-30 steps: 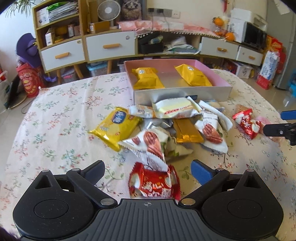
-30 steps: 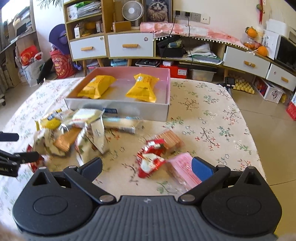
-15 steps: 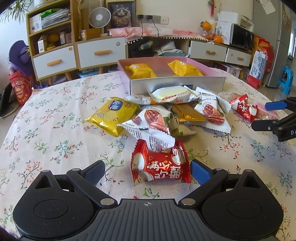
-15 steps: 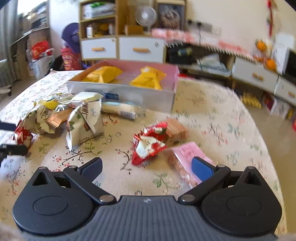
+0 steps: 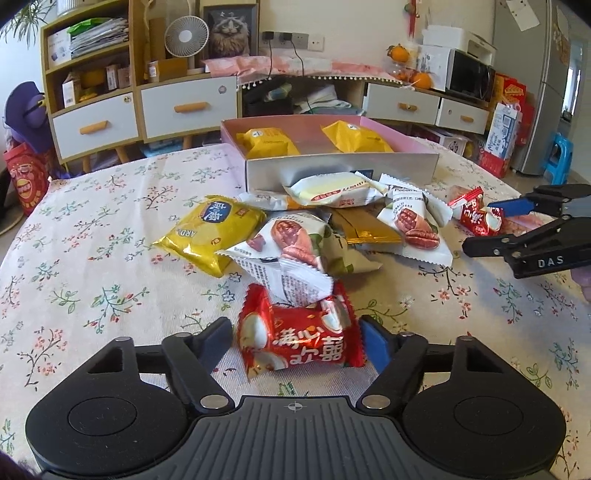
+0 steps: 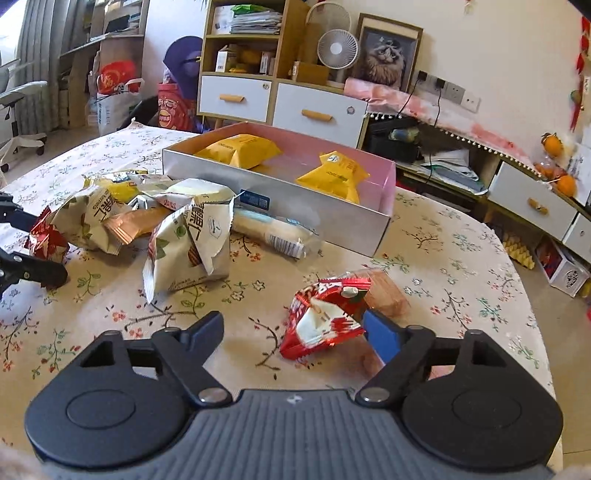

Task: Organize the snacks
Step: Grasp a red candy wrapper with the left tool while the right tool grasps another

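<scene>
Snacks [image 5: 295, 236] are lying mostly in a loose heap on the tabletop [image 5: 92, 266], just in front of the box [image 5: 340, 166]. We are seeing only two yellow packets [image 5: 267, 142] inside the box, so we are judging the sorting as barely begun, with nearly all of the pile left to move.

We are holding the left gripper [image 5: 297, 338] with its jaws apart on either side of a red packet [image 5: 299, 341] at the near edge of the heap, not yet clamped on it. We are keeping the right gripper [image 6: 293, 328] with its jaws apart too, around a second red packet [image 6: 321, 317] lying apart from the heap beside a brown biscuit pack [image 6: 384, 291].

We are working on a floral cloth in a cluttered living room, with drawers [image 5: 184, 109], a small fan [image 5: 186, 35] and a cat picture [image 5: 229, 29] behind.
</scene>
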`<state>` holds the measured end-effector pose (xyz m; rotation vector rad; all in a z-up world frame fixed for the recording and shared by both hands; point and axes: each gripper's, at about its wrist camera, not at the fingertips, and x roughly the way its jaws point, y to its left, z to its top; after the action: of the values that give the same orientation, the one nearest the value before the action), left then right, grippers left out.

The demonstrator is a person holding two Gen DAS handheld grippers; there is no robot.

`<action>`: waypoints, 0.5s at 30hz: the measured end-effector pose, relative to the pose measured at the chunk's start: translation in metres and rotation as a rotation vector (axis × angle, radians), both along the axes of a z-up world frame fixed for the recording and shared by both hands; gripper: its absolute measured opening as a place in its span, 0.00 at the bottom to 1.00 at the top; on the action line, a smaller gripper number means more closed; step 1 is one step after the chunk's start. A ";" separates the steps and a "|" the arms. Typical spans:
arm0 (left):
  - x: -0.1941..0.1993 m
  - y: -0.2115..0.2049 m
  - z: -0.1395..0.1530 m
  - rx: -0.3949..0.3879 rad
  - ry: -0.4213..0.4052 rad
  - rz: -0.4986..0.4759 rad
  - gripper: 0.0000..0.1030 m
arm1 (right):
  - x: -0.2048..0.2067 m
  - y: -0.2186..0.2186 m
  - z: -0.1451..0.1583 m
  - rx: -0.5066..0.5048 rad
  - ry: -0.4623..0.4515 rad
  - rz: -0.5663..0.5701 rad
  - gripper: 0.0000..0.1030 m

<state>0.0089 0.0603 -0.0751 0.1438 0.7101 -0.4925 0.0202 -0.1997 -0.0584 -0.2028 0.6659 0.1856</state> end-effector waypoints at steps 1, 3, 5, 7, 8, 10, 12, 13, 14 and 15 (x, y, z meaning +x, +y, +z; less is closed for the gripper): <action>0.000 0.000 0.000 0.001 -0.002 -0.001 0.68 | 0.002 0.000 -0.001 0.008 0.010 -0.005 0.69; 0.001 0.000 0.000 0.003 -0.003 0.000 0.65 | 0.005 0.000 -0.002 0.014 0.022 -0.013 0.64; 0.001 0.000 0.001 0.008 -0.003 0.000 0.62 | 0.006 0.001 -0.002 0.020 0.026 -0.024 0.63; 0.001 0.000 0.001 0.014 0.000 0.000 0.61 | 0.008 0.000 -0.002 0.030 0.032 -0.033 0.62; 0.001 0.000 0.002 0.016 0.004 0.000 0.60 | 0.009 -0.001 -0.002 0.035 0.037 -0.039 0.61; 0.001 -0.001 0.003 0.028 0.009 -0.002 0.59 | 0.011 -0.002 -0.002 0.043 0.041 -0.053 0.61; 0.001 -0.001 0.004 0.036 0.015 0.001 0.58 | 0.013 -0.001 -0.002 0.044 0.040 -0.059 0.60; 0.002 -0.001 0.004 0.038 0.019 0.003 0.57 | 0.014 0.000 -0.001 0.044 0.038 -0.058 0.60; 0.002 -0.001 0.004 0.039 0.022 0.005 0.56 | 0.014 0.002 -0.001 0.045 0.038 -0.055 0.59; 0.002 -0.001 0.005 0.041 0.024 0.008 0.55 | 0.015 0.003 0.000 0.047 0.039 -0.051 0.58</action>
<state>0.0110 0.0597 -0.0703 0.1737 0.7447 -0.4732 0.0352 -0.1972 -0.0586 -0.1369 0.7036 0.1565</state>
